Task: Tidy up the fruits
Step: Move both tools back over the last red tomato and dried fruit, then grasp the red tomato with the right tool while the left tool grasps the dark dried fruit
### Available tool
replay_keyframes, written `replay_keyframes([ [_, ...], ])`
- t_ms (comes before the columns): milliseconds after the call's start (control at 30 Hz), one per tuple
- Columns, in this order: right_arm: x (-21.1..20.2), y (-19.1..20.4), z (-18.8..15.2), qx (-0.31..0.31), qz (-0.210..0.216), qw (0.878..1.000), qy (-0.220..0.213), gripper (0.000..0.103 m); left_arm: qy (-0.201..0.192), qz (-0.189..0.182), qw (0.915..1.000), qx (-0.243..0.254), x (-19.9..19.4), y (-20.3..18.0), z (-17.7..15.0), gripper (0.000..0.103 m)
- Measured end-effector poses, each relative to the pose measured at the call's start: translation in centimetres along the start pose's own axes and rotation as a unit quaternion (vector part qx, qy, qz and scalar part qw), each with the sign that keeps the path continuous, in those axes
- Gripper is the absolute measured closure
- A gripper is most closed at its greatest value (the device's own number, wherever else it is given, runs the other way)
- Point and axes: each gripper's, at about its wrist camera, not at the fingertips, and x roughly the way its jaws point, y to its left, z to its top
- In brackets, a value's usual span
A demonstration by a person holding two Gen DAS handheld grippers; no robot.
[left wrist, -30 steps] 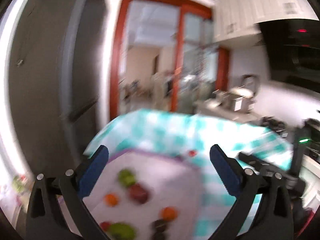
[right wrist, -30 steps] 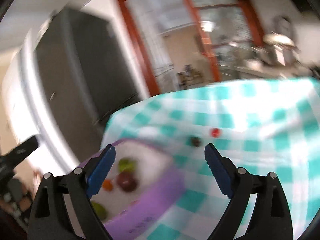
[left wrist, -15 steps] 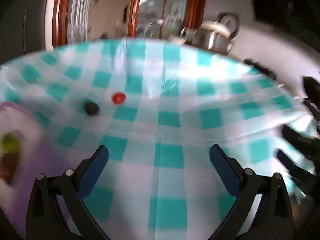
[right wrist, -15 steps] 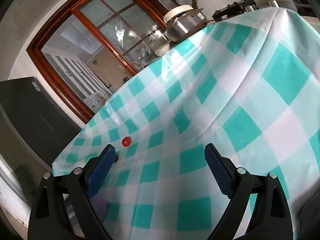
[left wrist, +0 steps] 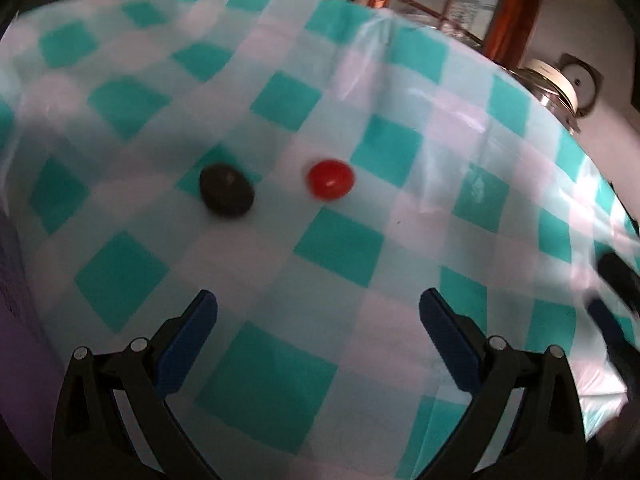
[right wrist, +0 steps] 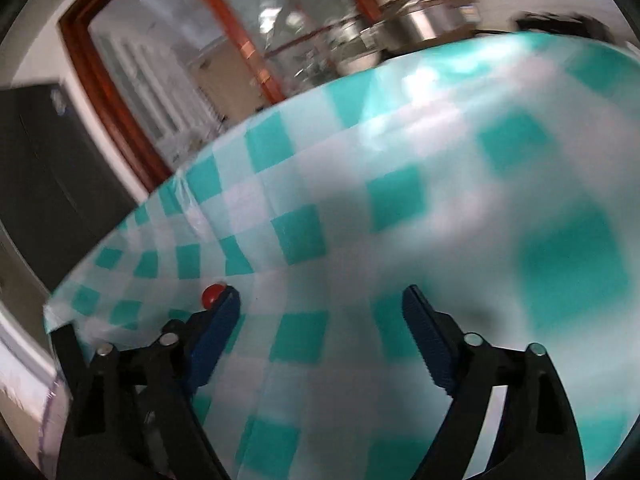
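Both views have swung off the purple tray onto the teal-and-white checked worktop [left wrist: 340, 240]. The left tongs [left wrist: 318, 316] gape empty, facing the small round red fruit [left wrist: 330, 179] and dark oval fruit [left wrist: 226, 190]. The right tongs [right wrist: 322, 312], empty, have just been narrowing. Collection likely follows.

Home kitchen: teal-checked tablecloth [left wrist: 340, 240] ahead of the claws, steel pot [right wrist: 420, 12] and wood-framed glass door [right wrist: 224, 40] beyond it.
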Motion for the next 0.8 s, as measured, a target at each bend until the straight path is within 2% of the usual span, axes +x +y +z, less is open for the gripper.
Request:
replay_keyframes([
  [67,3.1,2.8,1.3,-0.061,0.018,0.997,0.034,0.028,-0.006,0.008,0.9999,-0.012,-0.1,0.5,0.0,0.002],
  [100,5.4,5.2,1.8,-0.113,0.035,0.991,0.062,0.031,-0.007,0.009,0.9998,-0.019,-0.1,0.7,-0.1,0.002],
  [133,6.7,6.5,1.8,-0.14,0.044,0.986,0.074,0.033,-0.006,0.009,0.9995,-0.028,-0.1,1.0,-0.1,0.002],
  [167,8.6,8.5,1.7,-0.181,0.057,0.977,0.095,0.035,-0.007,0.005,0.9993,-0.036,-0.1,1.4,0.0,0.002],
  [300,13.3,12.9,0.1,-0.277,0.075,0.945,0.156,0.041,-0.016,0.001,0.9993,-0.034,-0.3,1.2,-0.2,0.002],
  [400,15.4,14.1,-0.7,-0.316,0.08,0.929,0.176,0.042,-0.017,0.008,0.9991,-0.039,-0.3,1.4,-0.2,0.002],
  [567,17.8,13.7,-0.8,-0.335,0.078,0.917,0.202,0.045,-0.012,0.001,0.9991,-0.041,0.0,1.5,0.0,0.002],
  [733,17.9,13.4,-1.6,-0.352,0.077,0.915,0.181,0.046,-0.01,-0.004,0.9988,-0.047,0.2,1.8,0.1,0.002],
  [800,17.4,13.2,-2.1,-0.36,0.071,0.914,0.172,0.063,-0.011,-0.006,0.9988,-0.047,0.1,1.8,-0.1,0.002],
])
